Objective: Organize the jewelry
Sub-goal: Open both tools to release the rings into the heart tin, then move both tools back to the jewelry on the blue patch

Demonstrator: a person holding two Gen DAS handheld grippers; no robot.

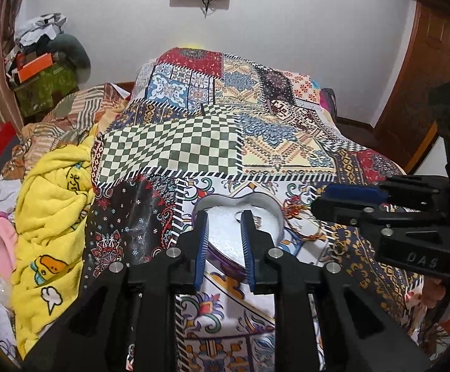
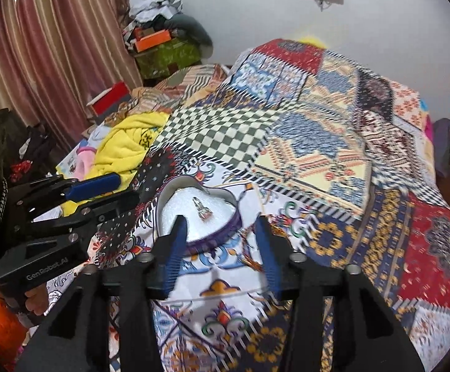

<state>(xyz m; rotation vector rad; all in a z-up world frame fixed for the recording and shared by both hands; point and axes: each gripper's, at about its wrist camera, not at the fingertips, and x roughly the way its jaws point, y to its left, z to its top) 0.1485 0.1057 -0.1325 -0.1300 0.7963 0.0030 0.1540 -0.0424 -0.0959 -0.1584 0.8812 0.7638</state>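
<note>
**Both tongs empty above the heart box**

While you hold both tongs over the bed, look at them first; your left gripper (image 1: pixel 224 217) has its jaws a small way apart with nothing between them; your right gripper (image 2: pixel 220 224) has its jaws wider apart, and they hold nothing either.

Just past the tips sits the heart-shaped box (image 2: pixel 163 197), open, with a white pad inside; a small silver ring (image 2: pixel 202 209) lies on that pad, near the middle; from the right wrist view the ring is ahead and a little left of the gap between the jaws; its long side seems to run away from you and a bit to the right; in the left wrist view the right fingertip hides part of it, so you cannot see it well there.

A thin reddish, gold-looking chain (image 2: pixel 249 248) lies on the patchwork bedspread (image 2: pixel 333 161), just beside the box on its right; it looks like the next thing to pick up, and your right gripper is nearer to it; I judge you should come down on it from above, to the right of the box.

The box rim stands close to the chain and may get bumped; the busy cloth makes the chain hard to see; a yellow blanket (image 1: pixel 51 217) lies well off to the left.
</note>
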